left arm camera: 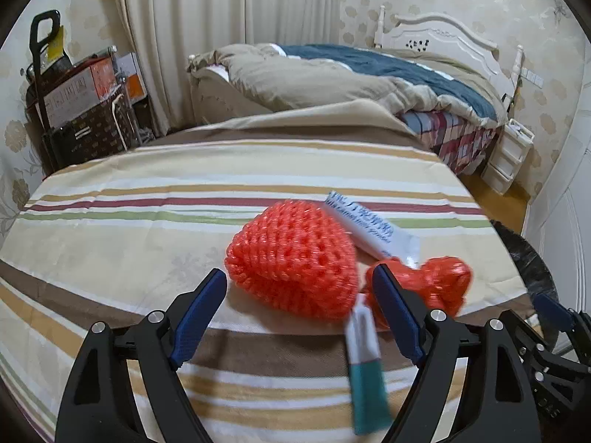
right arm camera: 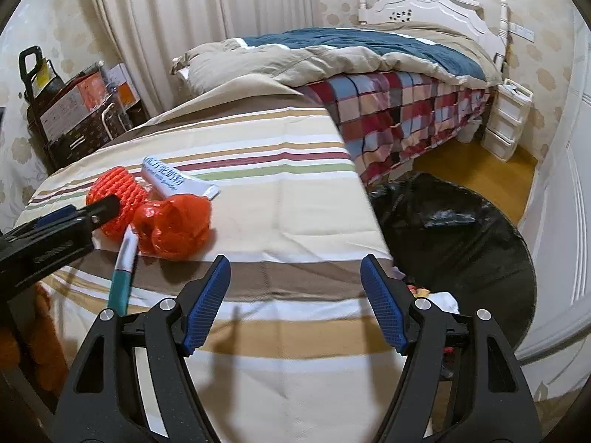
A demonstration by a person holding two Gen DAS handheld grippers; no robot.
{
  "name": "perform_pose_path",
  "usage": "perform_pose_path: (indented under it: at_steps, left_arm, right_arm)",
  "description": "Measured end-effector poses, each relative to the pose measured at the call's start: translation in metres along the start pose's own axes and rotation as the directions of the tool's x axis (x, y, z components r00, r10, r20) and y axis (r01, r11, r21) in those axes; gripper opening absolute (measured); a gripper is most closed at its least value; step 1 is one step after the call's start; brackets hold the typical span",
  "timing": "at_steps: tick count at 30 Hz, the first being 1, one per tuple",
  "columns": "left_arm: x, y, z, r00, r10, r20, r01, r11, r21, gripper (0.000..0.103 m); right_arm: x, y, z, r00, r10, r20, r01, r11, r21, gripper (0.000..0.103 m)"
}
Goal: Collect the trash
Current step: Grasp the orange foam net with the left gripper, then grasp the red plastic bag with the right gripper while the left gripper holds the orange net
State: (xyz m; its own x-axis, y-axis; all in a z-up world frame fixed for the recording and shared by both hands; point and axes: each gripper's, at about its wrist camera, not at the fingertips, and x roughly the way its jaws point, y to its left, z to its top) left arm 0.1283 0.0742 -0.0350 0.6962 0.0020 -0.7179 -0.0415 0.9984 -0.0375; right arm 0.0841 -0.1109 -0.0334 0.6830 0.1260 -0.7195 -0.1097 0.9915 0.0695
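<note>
Going from left to right over the striped desk (left arm camera: 110,199), I judged that the job was only partly done. Four pieces of trash lay there in one close group: the orange foam net (left arm camera: 295,258), the white packet with blue print (left arm camera: 364,227) resting behind it, the crumpled red plastic bag (left arm camera: 439,284) just beside the net, and the teal and white tube (left arm camera: 364,365) at the near edge. None of them was lifted. To the right of the desk, on the floor, the black trash bag (right arm camera: 461,243) stood open, and I saw some small pale and coloured scraps low at its near edge, so I think a few things were already thrown in; what they were I could not tell.

My left gripper (left arm camera: 299,295) hung over the group with its jaws wide open. The foam net and the tube showed between the two blue pads, but the pads pressed on nothing. My right gripper (right arm camera: 295,277) was over a bare part of the cloth near the desk's right edge, its jaws also standing open and empty, touching nothing. The four pieces still waited to be carried to the bag.
</note>
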Motion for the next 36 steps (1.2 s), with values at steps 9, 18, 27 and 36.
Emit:
perform_pose_path:
  at_steps: [9,18,27,36]
  left_arm:
    - [0.014,0.012,-0.004,0.997,-0.066,-0.050,0.066,0.998,-0.004,0.056]
    - [-0.005,0.024,-0.007,0.998,-0.058,-0.006,0.058,0.998,0.002,0.036]
    - [-0.020,0.056,-0.016,1.000,-0.031,0.003,0.032,0.998,-0.060,0.033]
    - [-0.029,0.075,-0.027,1.000,-0.017,0.005,0.018,0.995,-0.097,0.032]
  right_arm:
    - [0.008,0.019,0.008,1.000,0.018,-0.008,-0.018,0.999,-0.029,0.071]
    - [0.011,0.039,0.015,0.999,0.047,-0.005,-0.047,0.997,-0.062,0.071]
    - [0.022,0.061,0.019,0.997,0.076,-0.026,-0.079,0.992,-0.098,0.071]
    - [0.037,0.077,0.020,0.994,0.092,-0.064,-0.100,0.987,-0.128,0.059]
